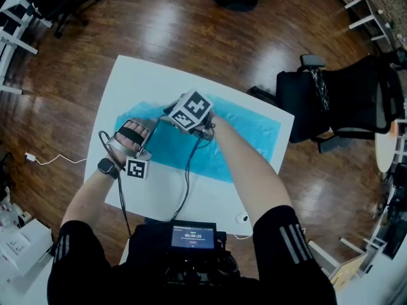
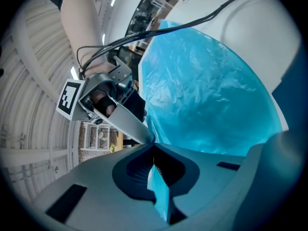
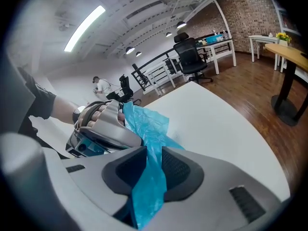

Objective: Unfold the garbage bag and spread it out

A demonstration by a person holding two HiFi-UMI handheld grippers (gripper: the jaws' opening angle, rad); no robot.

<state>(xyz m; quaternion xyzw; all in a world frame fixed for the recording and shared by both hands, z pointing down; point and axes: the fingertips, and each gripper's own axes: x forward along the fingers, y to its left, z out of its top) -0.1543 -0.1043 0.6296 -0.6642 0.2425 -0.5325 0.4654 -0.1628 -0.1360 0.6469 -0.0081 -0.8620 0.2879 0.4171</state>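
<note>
Grip of left hand-held gripper [image 2: 154, 163] and right hand-held gripper [image 3: 153, 161] on garbage bag [image 1: 249, 135], both nose-down, close together.

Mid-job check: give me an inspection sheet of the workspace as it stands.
Surface: white table, carrying the bag.
Job's things: blue garbage bag, partly spread across the table, left end bunched and lifted.
Clutter: small white object at the near edge, unclear what.
Grippers: left tool shut on the bag; right tool shut on it close beside.
Cables: black cables trail over the table; white cable on the floor.
Surroundings: wood floor, black office chair.
</note>
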